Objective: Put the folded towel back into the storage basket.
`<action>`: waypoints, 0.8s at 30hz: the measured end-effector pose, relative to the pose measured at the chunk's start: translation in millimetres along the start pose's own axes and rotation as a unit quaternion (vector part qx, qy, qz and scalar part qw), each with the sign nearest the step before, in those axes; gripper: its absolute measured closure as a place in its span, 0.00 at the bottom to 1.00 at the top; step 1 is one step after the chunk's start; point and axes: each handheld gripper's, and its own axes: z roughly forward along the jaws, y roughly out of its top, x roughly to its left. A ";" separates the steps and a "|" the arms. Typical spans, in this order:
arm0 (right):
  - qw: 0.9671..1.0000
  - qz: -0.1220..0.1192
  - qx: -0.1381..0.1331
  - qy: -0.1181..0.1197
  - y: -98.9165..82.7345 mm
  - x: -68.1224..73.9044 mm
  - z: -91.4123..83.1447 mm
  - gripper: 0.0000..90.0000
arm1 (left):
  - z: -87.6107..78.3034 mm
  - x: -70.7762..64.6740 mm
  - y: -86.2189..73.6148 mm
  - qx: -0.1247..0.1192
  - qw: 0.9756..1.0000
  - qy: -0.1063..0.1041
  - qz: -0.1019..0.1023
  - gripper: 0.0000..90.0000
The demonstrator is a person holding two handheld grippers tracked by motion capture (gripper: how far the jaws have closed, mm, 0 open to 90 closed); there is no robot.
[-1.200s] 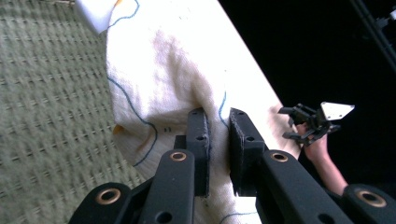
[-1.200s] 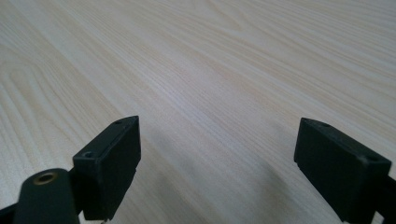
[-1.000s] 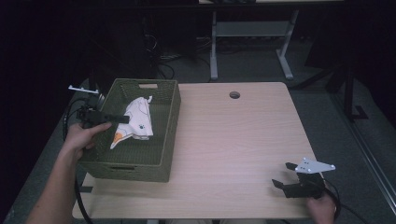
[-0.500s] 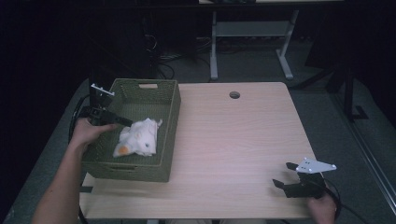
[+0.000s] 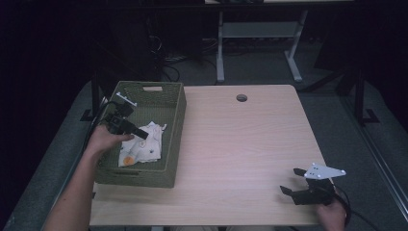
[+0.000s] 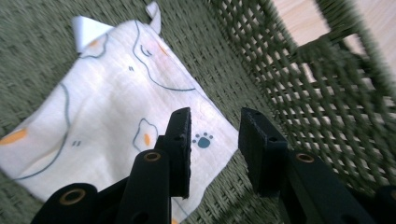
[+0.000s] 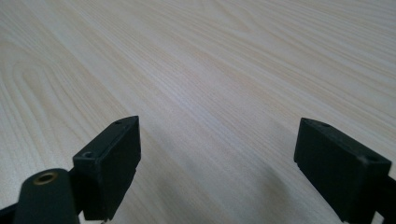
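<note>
My left tongs [image 6: 214, 140] hang partly open over the cloth [image 6: 107, 121], nothing between the jaws; they have just been closing a little after letting go. The cloth lies flat on the floor of the basket [image 5: 174, 108], at the left of the high view. I think the drop is done, so I should lift straight up and keep off the basket wall. My right tongs [image 5: 294, 182] rest wide open and empty on the desk [image 5: 250, 139], lower right. The left gripper view shows the paw print on the cloth; the high view shows where both hands are.
</note>
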 end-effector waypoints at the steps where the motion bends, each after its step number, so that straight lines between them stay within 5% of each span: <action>1: 1.000 0.000 0.000 0.000 0.0 0.1 -0.2 0.16 | 4.1 -0.5 0.9 0.007 1.000 0.000 -0.001 0.73; 8: 1.000 0.000 -0.001 0.001 -0.3 1.3 -1.2 0.16 | 33.6 7.2 -2.5 0.036 0.999 0.000 -0.036 0.74; 15: 1.000 0.000 0.003 0.002 0.2 1.0 0.4 0.16 | 55.5 7.4 -1.4 0.076 0.996 0.003 -0.049 0.67; 17: 1.000 -0.001 0.000 0.002 0.3 0.8 -0.1 0.16 | 66.0 7.9 -3.1 0.107 0.993 0.021 -0.043 0.65; 20: 1.000 -0.001 -0.004 0.002 0.1 0.7 -1.2 0.16 | 67.5 4.7 -2.4 0.108 0.992 0.038 -0.042 0.67; 24: 1.000 -0.001 -0.004 0.000 0.8 -0.3 -1.1 0.16 | 71.2 -4.5 0.7 0.123 0.988 0.096 -0.021 0.84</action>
